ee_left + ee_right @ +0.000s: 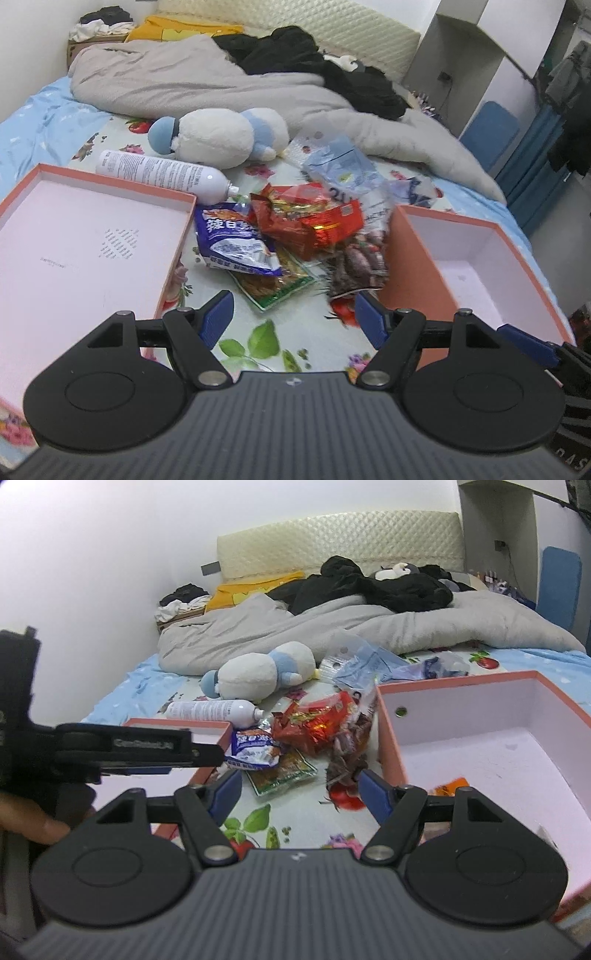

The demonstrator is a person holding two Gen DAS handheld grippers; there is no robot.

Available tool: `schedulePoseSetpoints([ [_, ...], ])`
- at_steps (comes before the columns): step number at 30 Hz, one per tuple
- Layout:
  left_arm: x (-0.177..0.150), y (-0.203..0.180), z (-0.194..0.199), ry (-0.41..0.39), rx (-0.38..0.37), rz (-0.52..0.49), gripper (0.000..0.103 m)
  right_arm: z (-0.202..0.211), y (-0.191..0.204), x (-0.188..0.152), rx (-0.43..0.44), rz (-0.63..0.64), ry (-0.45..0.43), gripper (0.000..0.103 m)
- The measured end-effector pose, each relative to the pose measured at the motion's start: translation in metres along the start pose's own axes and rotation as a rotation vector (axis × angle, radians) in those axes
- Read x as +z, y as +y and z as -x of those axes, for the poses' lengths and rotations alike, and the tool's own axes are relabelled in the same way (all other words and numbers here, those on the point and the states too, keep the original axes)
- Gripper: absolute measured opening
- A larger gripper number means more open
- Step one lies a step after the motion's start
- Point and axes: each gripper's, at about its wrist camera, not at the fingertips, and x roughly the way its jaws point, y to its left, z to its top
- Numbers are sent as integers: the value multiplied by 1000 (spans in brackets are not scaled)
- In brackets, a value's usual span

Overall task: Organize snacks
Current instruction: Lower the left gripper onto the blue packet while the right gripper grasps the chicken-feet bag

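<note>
Left claw [293, 315] and right claw [300, 792] both spread, nothing between them, above floral bed sheet [314, 343]. Crinkled snack packets [295, 229] heaped between two pink-rimmed cardboard trays [88, 236].

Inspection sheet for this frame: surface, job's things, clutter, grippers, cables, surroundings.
Surface: floral bedsheet, rumpled grey duvet behind.
Job's things: snack packets piled between shallow box lid and deeper box; one orange item already inside the box.
Clutter: plush toy, white spray can, black clothes.
Grippers: left gripper open, empty; right gripper open, empty.
Cables: one at a wall socket.
Surroundings: padded headboard, white wall.
</note>
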Motion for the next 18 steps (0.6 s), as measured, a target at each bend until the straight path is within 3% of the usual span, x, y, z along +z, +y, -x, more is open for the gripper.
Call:
schedulePoseSetpoints([
  [12,19,39,-93,32,17,82,77,-74,8,-16,-113,-33,-22,67],
  [18,45,26,-126,46,44,-51,76,-111,1,-18,-148,-72,-11,67],
])
